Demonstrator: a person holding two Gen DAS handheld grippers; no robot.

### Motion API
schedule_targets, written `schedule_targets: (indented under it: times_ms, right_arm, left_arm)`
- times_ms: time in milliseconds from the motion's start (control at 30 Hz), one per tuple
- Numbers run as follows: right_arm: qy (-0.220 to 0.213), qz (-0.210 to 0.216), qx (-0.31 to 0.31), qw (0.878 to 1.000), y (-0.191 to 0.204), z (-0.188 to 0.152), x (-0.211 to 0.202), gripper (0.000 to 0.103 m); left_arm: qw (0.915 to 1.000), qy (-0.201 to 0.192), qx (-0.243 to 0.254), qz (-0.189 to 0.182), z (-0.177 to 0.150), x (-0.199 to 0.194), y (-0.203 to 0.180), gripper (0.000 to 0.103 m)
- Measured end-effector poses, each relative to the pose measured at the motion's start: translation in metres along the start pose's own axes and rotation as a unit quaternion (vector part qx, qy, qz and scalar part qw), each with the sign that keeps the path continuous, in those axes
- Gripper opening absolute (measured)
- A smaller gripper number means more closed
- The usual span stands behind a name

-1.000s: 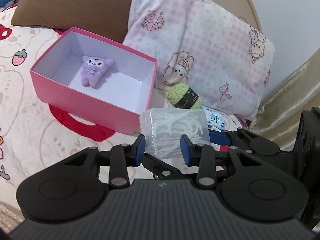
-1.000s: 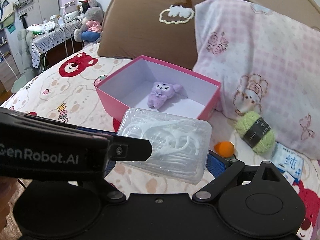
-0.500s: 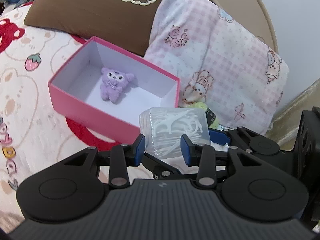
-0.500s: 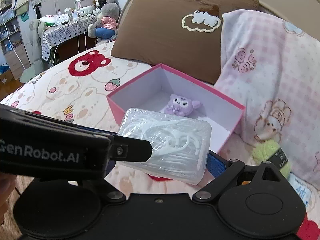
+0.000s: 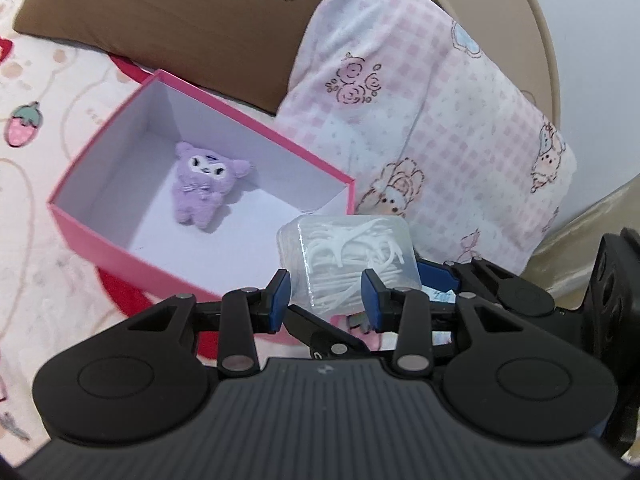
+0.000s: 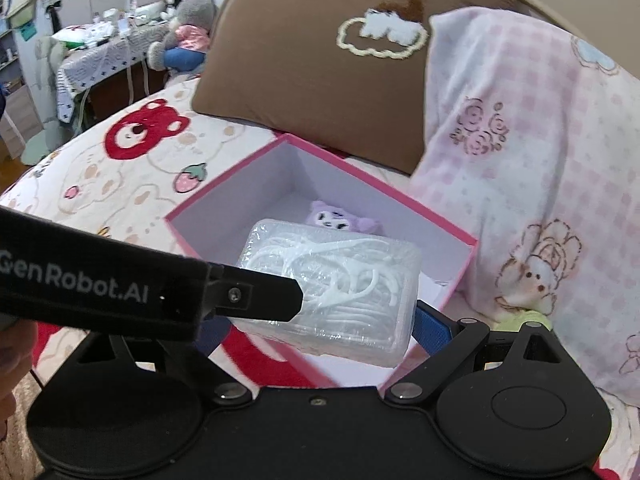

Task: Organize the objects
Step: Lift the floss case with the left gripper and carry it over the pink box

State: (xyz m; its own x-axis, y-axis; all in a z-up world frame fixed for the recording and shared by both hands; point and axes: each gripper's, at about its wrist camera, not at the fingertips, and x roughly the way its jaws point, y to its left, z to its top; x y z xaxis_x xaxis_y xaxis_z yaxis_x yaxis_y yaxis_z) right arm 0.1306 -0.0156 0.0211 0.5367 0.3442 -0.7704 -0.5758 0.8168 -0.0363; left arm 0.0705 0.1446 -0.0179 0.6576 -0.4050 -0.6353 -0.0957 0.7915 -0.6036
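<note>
A clear plastic case of white floss picks [image 5: 348,256] is held between both grippers. My left gripper [image 5: 326,298] is shut on its thin faces, and one left finger [image 6: 256,300] lies across the case's top [image 6: 340,280] in the right wrist view. My right gripper [image 6: 320,330] is shut on the case's ends; its right pad [image 6: 434,324] shows, while the left one is hidden. The case hangs over the near corner of an open pink box [image 5: 120,246] with a white inside [image 6: 256,200]. A purple plush toy [image 5: 204,188] lies in the box [image 6: 340,218].
A brown pillow [image 6: 312,64] and a pink checked pillow [image 6: 540,160] stand behind the box. A green yarn ball [image 6: 524,318] peeks out at the checked pillow's foot. The bedspread [image 6: 120,168] with red bears stretches left. A cluttered side table [image 6: 100,52] stands far left.
Both grippers have carried the floss case across the bed toward the pink box. The case now overlaps the box's near corner, and the yarn ball has slid out of the left view.
</note>
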Motion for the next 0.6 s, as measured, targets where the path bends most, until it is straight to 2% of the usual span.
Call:
schedule_targets:
  times_ms: [267,533,600]
  right_arm:
    - [0.002,-0.019,0.031,0.999,-0.010,0.016,0.030,0.097]
    - [0.044,-0.020,0.010,0.999,-0.025,0.050,0.068,0.097]
    - [0.050,-0.021,-0.001,0.999,-0.027,0.051,0.077,0.097]
  left_arm:
    - [0.9996,0.022,0.019,0.007,0.034,0.028,0.009,0.037]
    - [0.9986,0.040,0.035,-0.007,0.070,0.062,0.025,0.036]
    - [0.9987,0.043,0.020,-0.016,0.070,0.071,0.034,0.036]
